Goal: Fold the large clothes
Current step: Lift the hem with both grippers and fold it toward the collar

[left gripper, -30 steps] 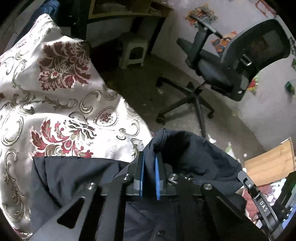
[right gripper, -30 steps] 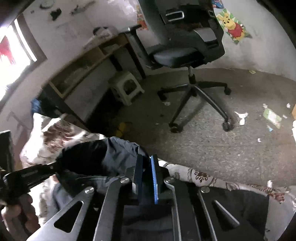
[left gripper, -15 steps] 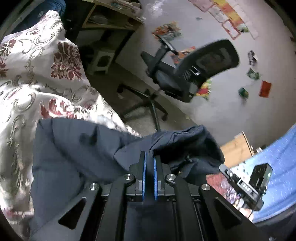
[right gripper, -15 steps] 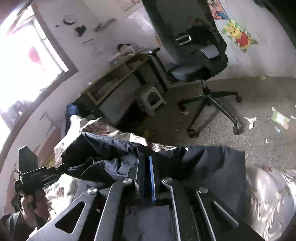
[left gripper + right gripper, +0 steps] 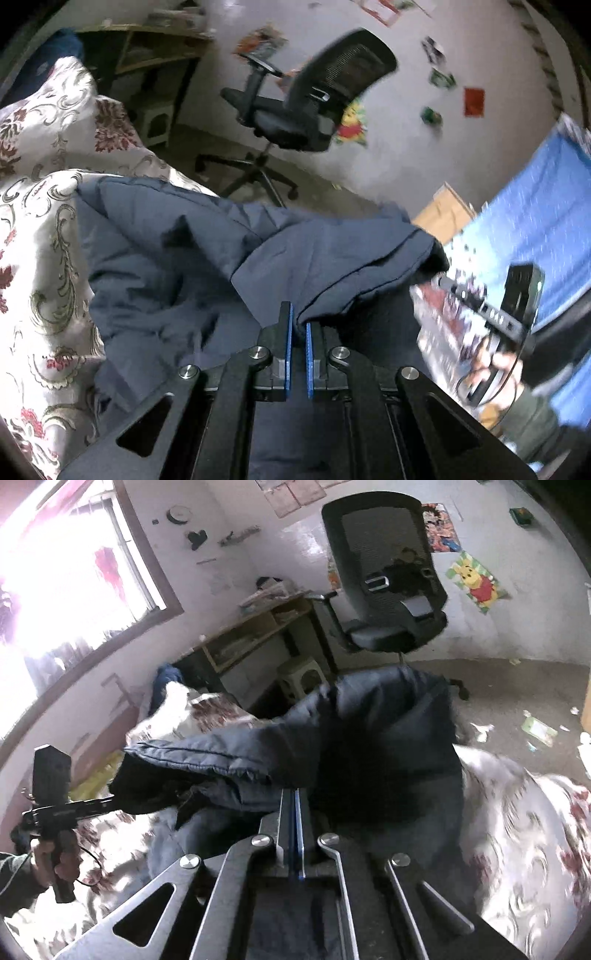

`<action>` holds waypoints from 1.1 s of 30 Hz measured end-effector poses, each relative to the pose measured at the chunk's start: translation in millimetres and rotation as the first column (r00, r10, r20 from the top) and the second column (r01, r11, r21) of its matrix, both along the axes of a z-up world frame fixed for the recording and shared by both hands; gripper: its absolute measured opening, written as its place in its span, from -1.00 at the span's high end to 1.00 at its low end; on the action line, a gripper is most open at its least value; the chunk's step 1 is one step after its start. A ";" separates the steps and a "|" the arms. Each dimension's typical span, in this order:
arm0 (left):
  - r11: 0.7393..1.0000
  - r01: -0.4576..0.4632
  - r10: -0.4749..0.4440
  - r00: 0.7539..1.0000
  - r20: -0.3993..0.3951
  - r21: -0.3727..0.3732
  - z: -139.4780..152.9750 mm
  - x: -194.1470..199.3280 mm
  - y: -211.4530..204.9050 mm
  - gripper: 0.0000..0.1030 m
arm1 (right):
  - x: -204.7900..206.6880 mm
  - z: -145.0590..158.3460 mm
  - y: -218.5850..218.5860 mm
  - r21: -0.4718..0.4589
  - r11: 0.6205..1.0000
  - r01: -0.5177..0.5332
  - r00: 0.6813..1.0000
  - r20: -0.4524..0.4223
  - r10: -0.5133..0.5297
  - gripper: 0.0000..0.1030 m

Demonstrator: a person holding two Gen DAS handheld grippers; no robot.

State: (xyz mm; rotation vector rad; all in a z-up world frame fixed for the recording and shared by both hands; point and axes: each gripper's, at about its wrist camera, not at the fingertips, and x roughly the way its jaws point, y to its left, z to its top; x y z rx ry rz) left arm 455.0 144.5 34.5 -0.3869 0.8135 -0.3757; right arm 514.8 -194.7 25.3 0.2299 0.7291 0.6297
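Observation:
A navy padded jacket point(image 5: 177, 266) lies spread on a cream bedspread with red flowers point(image 5: 40, 229). In the left wrist view my left gripper point(image 5: 297, 318) is shut on the jacket's stitched hem, which is lifted and drapes away to the right. There my right gripper point(image 5: 447, 283), held by a hand point(image 5: 498, 369), meets the same hem. In the right wrist view my right gripper point(image 5: 295, 794) is shut on the jacket point(image 5: 376, 738), which bulges up ahead of it. My left gripper point(image 5: 109, 802) grips the hem at the left; a hand point(image 5: 55, 864) holds it.
A black office chair point(image 5: 306, 107) point(image 5: 388, 602) stands on the floor past the bed. A wooden desk point(image 5: 255, 631) and pale stool point(image 5: 301, 675) sit beneath a bright window point(image 5: 74, 568). Blue cloth point(image 5: 535, 221) and a wooden board point(image 5: 448, 214) are at right. Litter point(image 5: 539, 731) dots the floor.
Both grippers have risen and swept sideways with the jacket's hem held between them. More of the jacket now shows spread over the bedspread, and its raised edge hides the chair's base.

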 end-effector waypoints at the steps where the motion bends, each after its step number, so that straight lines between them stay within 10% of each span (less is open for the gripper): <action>1: 1.000 0.009 -0.009 1.000 -0.001 0.006 -9.6 -4.6 -4.0 0.94 | -5.2 -7.2 -0.8 -0.023 1.000 0.004 1.000 -0.007 -0.004 0.97; 11: 0.992 -0.042 0.052 0.995 -0.085 0.119 -81.7 -2.3 -14.5 0.94 | -7.3 -48.7 -3.9 -0.071 0.997 0.004 0.994 -0.106 -0.011 0.96; 19: 0.984 -0.038 0.052 0.996 -0.074 0.176 -84.4 2.2 -24.7 0.94 | -11.7 2.8 14.5 -0.096 0.995 -0.008 0.995 0.094 0.017 0.96; 24: 0.982 -0.028 0.043 0.996 -0.074 0.189 -87.5 3.5 -22.5 0.94 | 6.5 -17.2 80.9 -0.121 0.978 -0.168 0.983 0.050 0.176 0.67; 33: 0.985 -0.045 0.045 0.999 0.004 0.167 -54.6 -22.7 0.4 0.59 | 21.5 -70.6 90.8 -0.159 0.973 -0.169 0.985 -0.057 0.162 0.61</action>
